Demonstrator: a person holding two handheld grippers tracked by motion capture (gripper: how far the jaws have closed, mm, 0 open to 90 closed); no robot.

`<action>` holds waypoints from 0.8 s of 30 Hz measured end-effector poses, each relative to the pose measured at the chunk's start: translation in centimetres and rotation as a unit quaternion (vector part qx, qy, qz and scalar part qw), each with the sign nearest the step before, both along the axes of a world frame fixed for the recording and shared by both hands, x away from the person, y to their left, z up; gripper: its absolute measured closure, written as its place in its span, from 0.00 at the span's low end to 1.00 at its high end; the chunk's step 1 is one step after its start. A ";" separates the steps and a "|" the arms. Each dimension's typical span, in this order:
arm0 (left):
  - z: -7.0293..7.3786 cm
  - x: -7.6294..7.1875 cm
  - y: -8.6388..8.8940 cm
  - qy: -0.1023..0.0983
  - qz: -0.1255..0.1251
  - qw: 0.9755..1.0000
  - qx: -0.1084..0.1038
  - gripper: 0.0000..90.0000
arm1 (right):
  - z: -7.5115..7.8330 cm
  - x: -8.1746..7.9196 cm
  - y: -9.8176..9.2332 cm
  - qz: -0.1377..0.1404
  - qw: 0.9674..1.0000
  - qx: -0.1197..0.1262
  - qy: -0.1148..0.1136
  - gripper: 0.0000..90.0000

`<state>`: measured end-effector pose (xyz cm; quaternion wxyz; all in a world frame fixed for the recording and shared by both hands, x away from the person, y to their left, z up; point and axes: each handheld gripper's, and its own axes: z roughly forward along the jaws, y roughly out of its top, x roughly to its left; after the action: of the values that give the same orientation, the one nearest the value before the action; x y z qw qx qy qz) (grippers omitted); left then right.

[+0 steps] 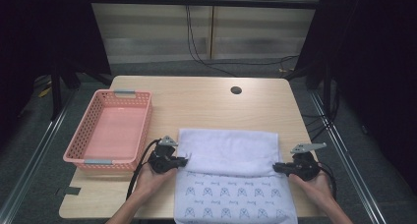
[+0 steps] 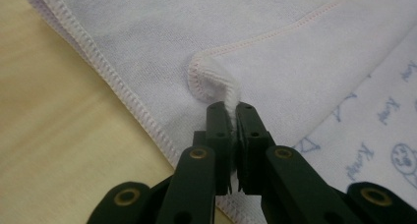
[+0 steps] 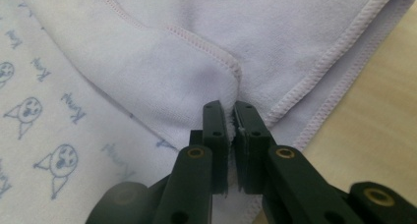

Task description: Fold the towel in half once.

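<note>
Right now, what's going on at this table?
A person is folding a pale towel on a wooden table. The left gripper and the right gripper each pinch a hemmed corner of the towel, jaws shut on the cloth. The far half shows the plain side, while the near half shows a blue printed pattern and hangs over the table's near edge. A pink basket sits empty to the left, apart from the towel.

Light wooden surface (image 1: pixel 206 103) with a cable hole (image 1: pixel 236 90), grey floor (image 1: pixel 196 67), black cables (image 1: pixel 196 49) trailed far, dark curtains (image 1: pixel 44 32) at both sides
</note>
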<state>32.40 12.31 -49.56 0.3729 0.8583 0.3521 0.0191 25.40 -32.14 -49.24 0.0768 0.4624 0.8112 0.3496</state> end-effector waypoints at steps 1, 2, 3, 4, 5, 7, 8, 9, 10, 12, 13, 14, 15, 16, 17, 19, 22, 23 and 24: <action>0.0 0.3 -0.1 0.005 0.004 1.000 -0.002 0.96 | 0.0 0.5 0.0 0.001 1.000 -0.003 -0.007 0.94; 0.0 0.6 -0.2 0.006 0.008 1.000 0.002 0.96 | 0.0 1.2 0.1 0.004 1.000 -0.010 -0.012 0.94; 0.2 1.0 -0.4 -0.003 0.003 1.000 0.014 0.96 | 0.0 1.6 0.1 -0.001 1.000 -0.007 -0.011 0.94; 0.2 1.3 -0.4 -0.005 0.008 1.000 0.016 0.96 | 0.0 1.6 0.1 -0.001 1.000 -0.007 -0.011 0.94; 0.0 1.7 -0.4 0.000 0.016 1.000 0.006 0.96 | -0.1 2.1 0.0 -0.001 1.000 -0.006 -0.010 0.94; 0.0 2.6 -0.3 -0.001 0.017 1.000 0.008 0.96 | -0.2 2.9 -0.2 -0.005 1.000 -0.003 -0.012 0.94; 0.0 2.9 -0.5 -0.012 0.025 1.000 0.011 0.96 | -0.2 3.4 -0.2 -0.008 1.000 -0.001 -0.014 0.94; -0.1 3.4 -0.5 -0.011 0.030 0.999 0.011 0.96 | -0.2 3.8 -0.2 -0.009 1.000 -0.002 -0.015 0.94; -0.1 3.8 -0.5 -0.010 0.035 0.999 0.008 0.96 | -0.3 4.5 -0.1 -0.013 1.000 0.002 -0.013 0.94; 0.0 4.6 -0.8 -0.019 0.046 0.999 0.022 0.96 | -0.3 4.9 0.0 -0.015 1.000 -0.001 -0.015 0.94; 0.0 5.0 -1.0 -0.019 0.050 0.998 0.022 0.96 | -0.2 5.3 0.1 -0.014 1.000 -0.006 -0.017 0.94; 0.0 5.4 -1.1 -0.021 0.053 0.998 0.025 0.96 | -0.2 5.6 0.2 -0.014 1.000 -0.010 -0.019 0.94; -0.1 5.8 -1.2 -0.021 0.057 0.998 0.023 0.96 | -0.2 6.0 0.2 -0.018 1.000 -0.012 -0.020 0.94; 0.0 6.3 -1.3 -0.020 0.059 0.998 0.026 0.96 | -0.3 6.4 0.0 -0.021 1.000 -0.007 -0.017 0.94; -0.1 6.6 -1.4 -0.019 0.062 0.998 0.020 0.96 | -0.3 6.9 -0.1 -0.025 0.999 -0.006 -0.018 0.94; -0.1 7.6 -1.7 -0.023 0.067 0.997 0.023 0.96 | -0.3 7.9 -0.2 -0.029 0.999 -0.012 -0.022 0.94; -0.1 8.7 -2.1 -0.034 0.073 0.996 0.031 0.96 | -0.4 9.4 -0.2 -0.039 0.999 -0.011 -0.023 0.94; -0.1 9.3 -2.0 -0.032 0.073 0.996 0.035 0.96 | -0.4 9.9 -0.1 -0.046 0.999 -0.012 -0.024 0.94; -0.2 9.7 -2.1 -0.032 0.076 0.996 0.031 0.96 | -0.5 10.5 -0.1 -0.047 0.998 -0.012 -0.027 0.94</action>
<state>42.14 10.16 -49.71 0.3543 0.8391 0.4037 0.0863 35.90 -32.23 -49.70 0.1204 0.4895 0.7902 0.3486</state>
